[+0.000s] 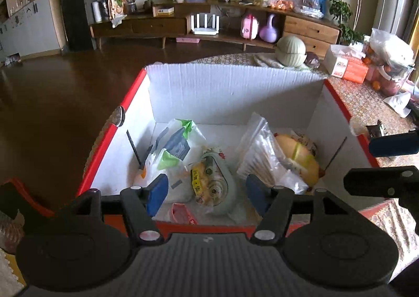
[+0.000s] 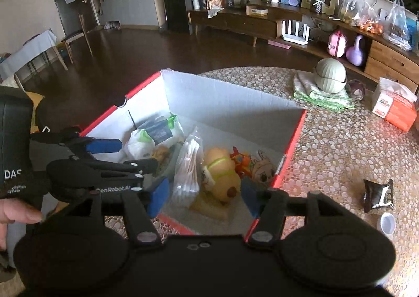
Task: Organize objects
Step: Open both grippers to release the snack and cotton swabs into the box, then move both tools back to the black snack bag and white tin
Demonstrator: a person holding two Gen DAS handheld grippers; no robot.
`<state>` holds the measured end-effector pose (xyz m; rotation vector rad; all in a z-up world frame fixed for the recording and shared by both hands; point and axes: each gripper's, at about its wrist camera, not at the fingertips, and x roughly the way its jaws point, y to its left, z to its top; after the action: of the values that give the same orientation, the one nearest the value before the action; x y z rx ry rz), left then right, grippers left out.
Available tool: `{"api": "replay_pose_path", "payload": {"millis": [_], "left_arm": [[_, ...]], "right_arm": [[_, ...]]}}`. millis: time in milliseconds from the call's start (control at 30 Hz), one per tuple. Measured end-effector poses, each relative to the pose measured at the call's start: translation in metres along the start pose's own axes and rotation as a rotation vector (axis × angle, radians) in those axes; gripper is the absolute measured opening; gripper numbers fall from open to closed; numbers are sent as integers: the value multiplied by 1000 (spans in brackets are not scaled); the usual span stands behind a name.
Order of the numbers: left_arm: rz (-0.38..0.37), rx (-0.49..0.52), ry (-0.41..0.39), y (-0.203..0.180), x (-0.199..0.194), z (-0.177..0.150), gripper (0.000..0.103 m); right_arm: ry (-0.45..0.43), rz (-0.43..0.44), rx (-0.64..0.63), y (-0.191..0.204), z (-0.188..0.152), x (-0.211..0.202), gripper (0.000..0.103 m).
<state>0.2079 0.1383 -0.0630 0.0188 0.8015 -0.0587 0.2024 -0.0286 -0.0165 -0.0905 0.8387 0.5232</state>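
Both the left gripper [image 1: 207, 193] and right gripper [image 2: 201, 196], jaws spread and empty above the box [image 2: 290, 145], are best redirected toward the black packet [image 2: 378, 196] near the table's right edge

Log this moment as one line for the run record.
left gripper: open, empty, over box | right gripper: open, empty, at box's near edge | black packet, white cup: on table, unpacked

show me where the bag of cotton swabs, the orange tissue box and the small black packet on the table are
bag of cotton swabs [image 2: 187, 176], right wrist view, on its clear front.
orange tissue box [image 2: 398, 111], right wrist view, on its orange side.
small black packet [image 2: 377, 196], right wrist view, on its middle.
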Motion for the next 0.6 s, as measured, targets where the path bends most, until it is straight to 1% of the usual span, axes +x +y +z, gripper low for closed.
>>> {"api": "replay_pose_path", "payload": {"millis": [367, 467, 567, 600], "left_arm": [[-31, 15, -70, -21, -47, -9, 65], [-50, 13, -85, -29, -58, -11, 65], [-80, 15, -91, -38, -67, -13, 73], [-90, 19, -96, -42, -70, -15, 74]], "right_arm": [[-65, 24, 12, -9, -19, -48, 61], [-82, 32, 17, -12, -26, -60, 62], [-96, 38, 27, -16, -34, -71, 62], [-100, 35, 33, -18, -38, -74, 62]]}}
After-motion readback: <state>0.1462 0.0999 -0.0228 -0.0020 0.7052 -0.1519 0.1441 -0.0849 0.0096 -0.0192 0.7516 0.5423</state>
